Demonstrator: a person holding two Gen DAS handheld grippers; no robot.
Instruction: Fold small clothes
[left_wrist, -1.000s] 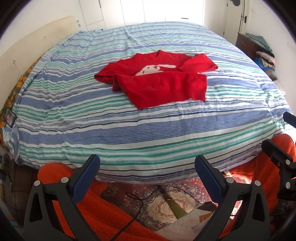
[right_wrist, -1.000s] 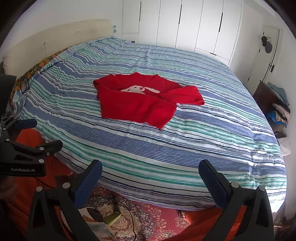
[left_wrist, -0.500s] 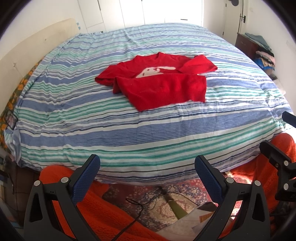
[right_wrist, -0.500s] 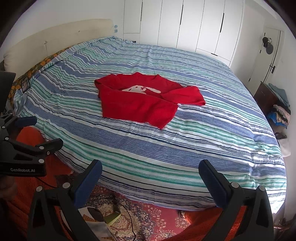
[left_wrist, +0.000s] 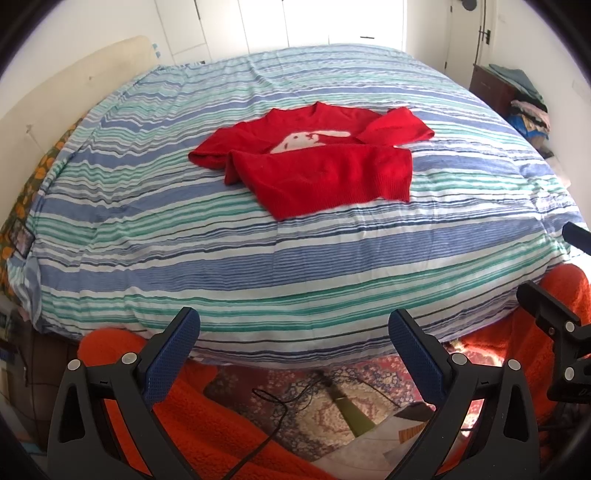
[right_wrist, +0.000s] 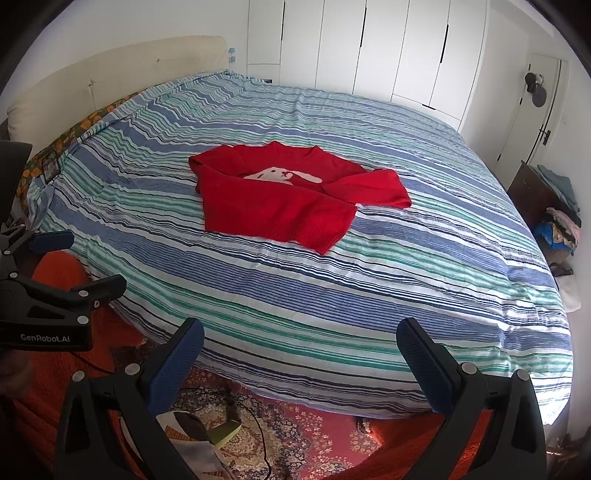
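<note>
Lying on striped bed (left_wrist: 258, 266): one red sweater (left_wrist: 325, 173); two grippers, left gripper (left_wrist: 293, 334) and right gripper (right_wrist: 300, 341), fingers wide, empty.

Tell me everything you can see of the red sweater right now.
The red sweater is a small knit with a white animal motif on the chest and a ribbed hem. It lies partly folded on the striped bedspread, hem turned up over the body, one sleeve folded across. Neither gripper touches it.
</note>
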